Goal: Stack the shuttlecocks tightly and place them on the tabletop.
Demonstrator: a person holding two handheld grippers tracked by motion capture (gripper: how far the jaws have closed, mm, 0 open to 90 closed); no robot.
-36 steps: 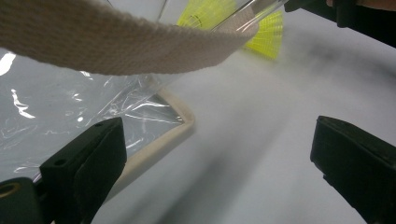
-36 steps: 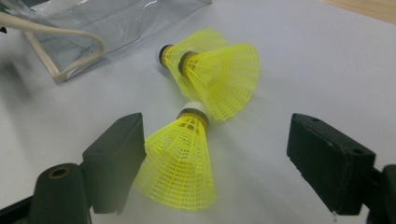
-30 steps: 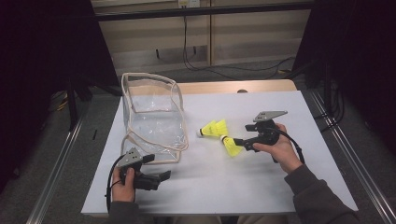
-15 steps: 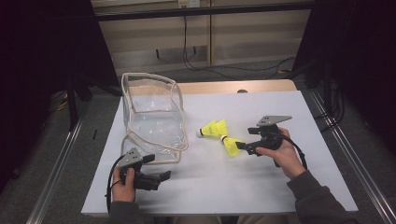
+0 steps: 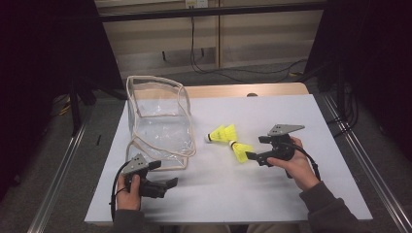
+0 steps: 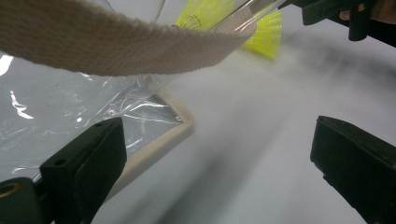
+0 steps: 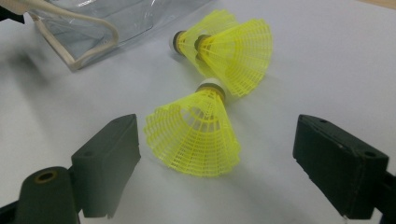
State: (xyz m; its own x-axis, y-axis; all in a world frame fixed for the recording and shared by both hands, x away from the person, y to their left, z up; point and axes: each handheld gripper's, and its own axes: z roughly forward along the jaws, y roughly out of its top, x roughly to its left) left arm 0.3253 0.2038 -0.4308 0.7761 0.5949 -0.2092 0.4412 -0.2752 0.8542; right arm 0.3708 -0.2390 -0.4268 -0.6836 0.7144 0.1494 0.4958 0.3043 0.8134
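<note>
Your right tongs [image 7: 212, 163] stand wide, the jaws either side of the nearest yellow shuttlecock [image 7: 196, 135] without pressing on it — released, nothing gripped. This looks like the pick-up step: the shuttlecock lies on its side on the white table [image 5: 311, 126], skirt toward you, cork pointing away at two more shuttlecocks [image 7: 229, 46] that lie nested together just beyond it. The clear bag [image 5: 158, 121] with the cream webbing trim stands upright at the left of the table, mouth open to the top, and seems the likely place for them.

Your left tongs [image 5: 163, 187] rest low near the front of the bag, also released; in the left gripper view the webbing strap [image 6: 116, 42] crosses above the jaws and the bag's bottom edge lies just beside the left one.

The next move, as I judge it, calls for easing forward so the pads bracket the skirt, then closing gently — the mesh will crush if you clench hard. Keep the far jaw off the pair behind, which nearly touches the cork.

Room is good: bare table lies between the shuttlecocks and the bag and along the right side. The front edge is close to your left hand [image 5: 127, 194], so lift before swinging across.
</note>
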